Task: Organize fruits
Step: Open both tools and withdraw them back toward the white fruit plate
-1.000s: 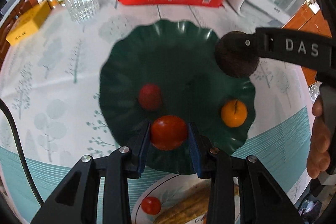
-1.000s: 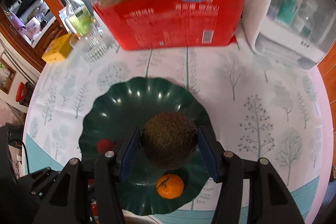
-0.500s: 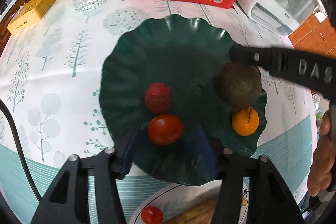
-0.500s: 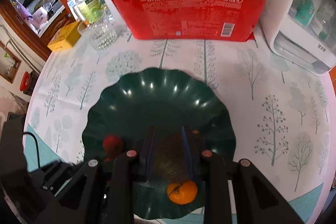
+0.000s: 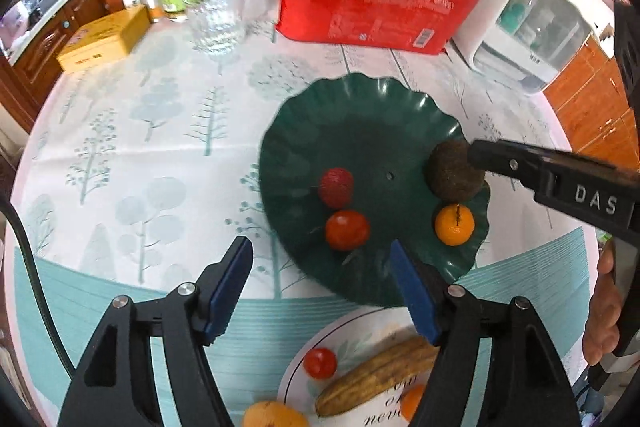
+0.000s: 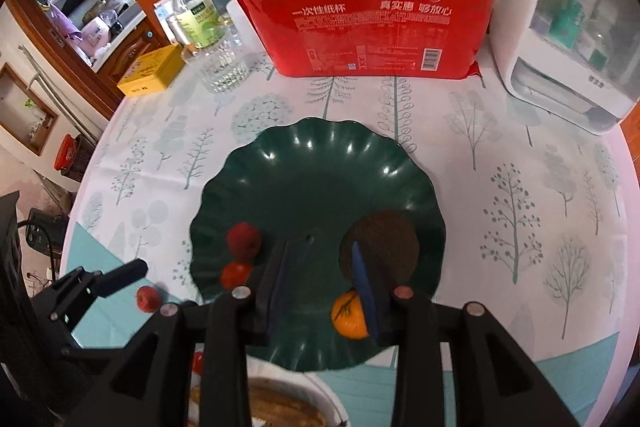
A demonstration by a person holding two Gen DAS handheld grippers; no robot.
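Note:
A dark green scalloped plate (image 5: 360, 131) (image 6: 320, 163) holds a red tomato (image 5: 346, 229) (image 6: 235, 275), a red lychee (image 5: 336, 187) (image 6: 244, 241), an orange (image 5: 454, 225) (image 6: 349, 315) and a brown avocado (image 5: 452, 171) (image 6: 380, 235). My left gripper (image 5: 320, 287) is open and empty, just short of the plate's near rim. My right gripper (image 6: 324, 279) is open and empty; the avocado lies on the plate against its right finger. In the left wrist view the right gripper's finger (image 5: 520, 163) reaches in beside the avocado.
A white plate (image 5: 360, 323) below holds a small tomato (image 5: 319, 363), a brownish banana (image 5: 376, 371) and orange fruit. At the back stand a red cup pack (image 6: 376, 27), a glass (image 6: 224, 67), a bottle (image 6: 196, 15), a yellow box (image 6: 152, 73) and a white appliance (image 6: 568, 39).
My left gripper opened, let the tomato go on the green plate and drew back. My right gripper lowered the avocado onto the plate, opened and released it.

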